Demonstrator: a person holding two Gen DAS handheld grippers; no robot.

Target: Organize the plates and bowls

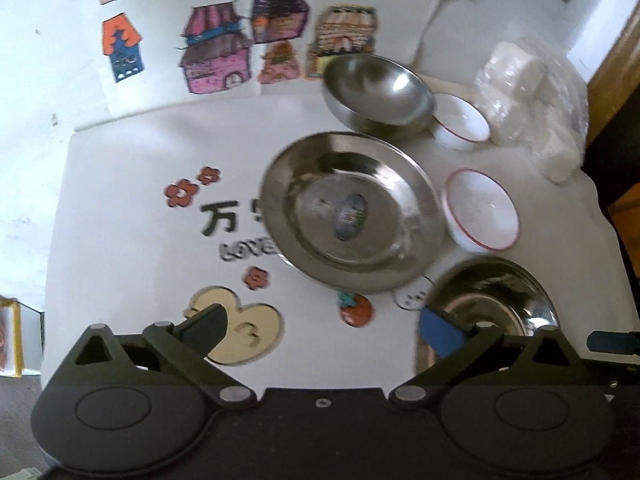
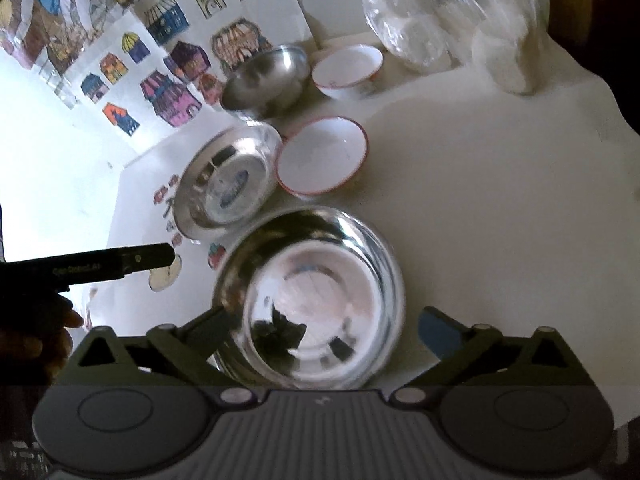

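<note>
The white surface (image 1: 120,208) carries all the dishes, with coloured house cut-outs (image 1: 216,52) on the wall at its 12 o'clock edge and a clear bag of white blocks (image 1: 532,108) at 2 o'clock. The wide steel plate (image 1: 352,212) lies flat mid-surface. A second steel plate (image 2: 312,296) sits just in front of the right hand-held gripper (image 2: 324,332), whose jaws stand wide, one finger at either side of the rim without pressing it. A deep steel bowl (image 1: 380,96) rests at 12 o'clock of the first plate, a red-rimmed white bowl (image 1: 482,210) at its 3 o'clock, and a smaller red-rimmed bowl (image 1: 462,122) just beside the steel bowl. The left hand-held gripper (image 1: 324,332) is also wide and empty, over the stickers (image 1: 236,328).

The step in hand appears to be choosing the next piece. Stacking like with like should work best: take each dish by the rim, lift it clear, and lower it centred.
</note>
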